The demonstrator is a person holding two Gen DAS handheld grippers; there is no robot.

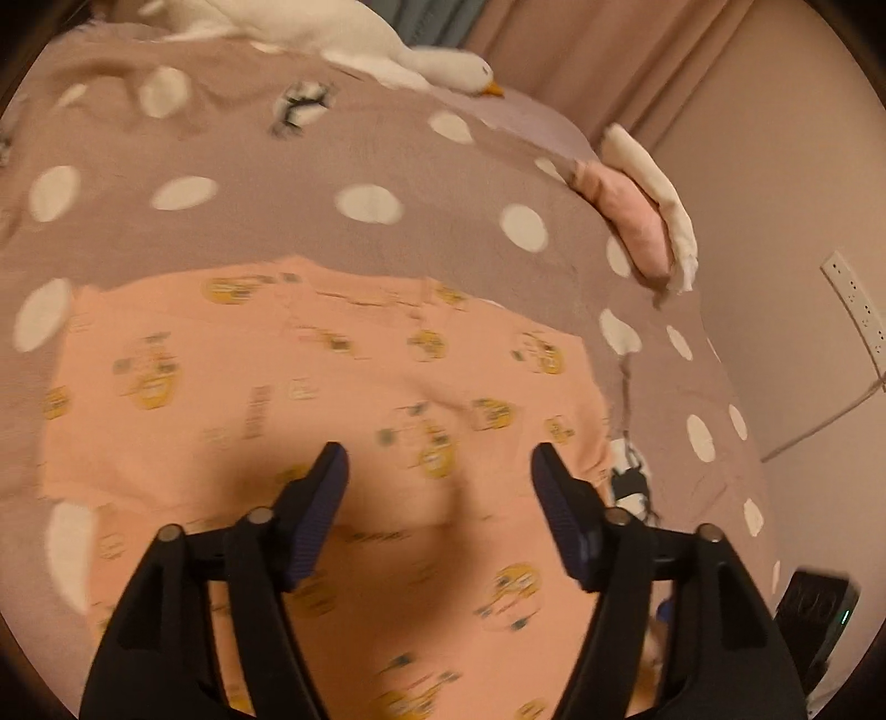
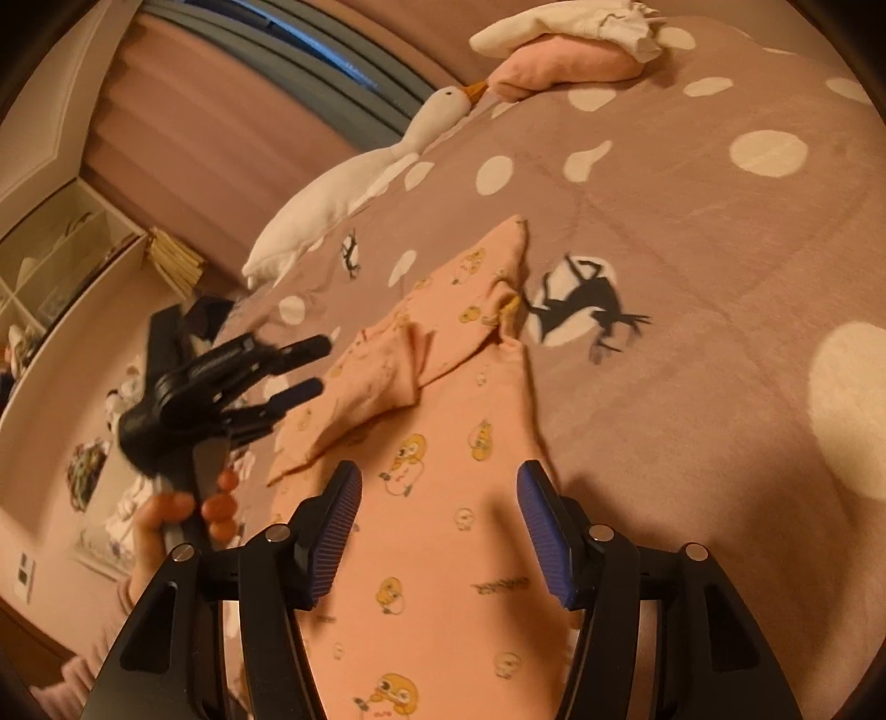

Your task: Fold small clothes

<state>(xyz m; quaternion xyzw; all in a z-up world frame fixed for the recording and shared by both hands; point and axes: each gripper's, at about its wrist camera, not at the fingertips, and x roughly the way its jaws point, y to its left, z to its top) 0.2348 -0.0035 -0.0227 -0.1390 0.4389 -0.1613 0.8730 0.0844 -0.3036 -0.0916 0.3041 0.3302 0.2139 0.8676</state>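
A small peach garment (image 1: 332, 399) printed with yellow cartoon figures lies on the mauve dotted bedspread (image 1: 277, 166). In the right wrist view the same garment (image 2: 443, 498) has one side flap folded over onto its middle (image 2: 382, 376). My left gripper (image 1: 440, 462) hovers over the garment with its jaws open and nothing between them; from the right wrist view the left gripper (image 2: 313, 368) sits at the garment's left edge, held by a hand (image 2: 183, 509). My right gripper (image 2: 440, 487) stands open above the garment's near end, with cloth beneath it and nothing gripped.
A white plush goose (image 2: 354, 183) lies along the far edge of the bed. Folded pink and white clothes (image 2: 565, 50) are stacked near the bed's corner. A power strip (image 1: 855, 304) hangs on the wall. Shelves (image 2: 61, 260) stand at the left.
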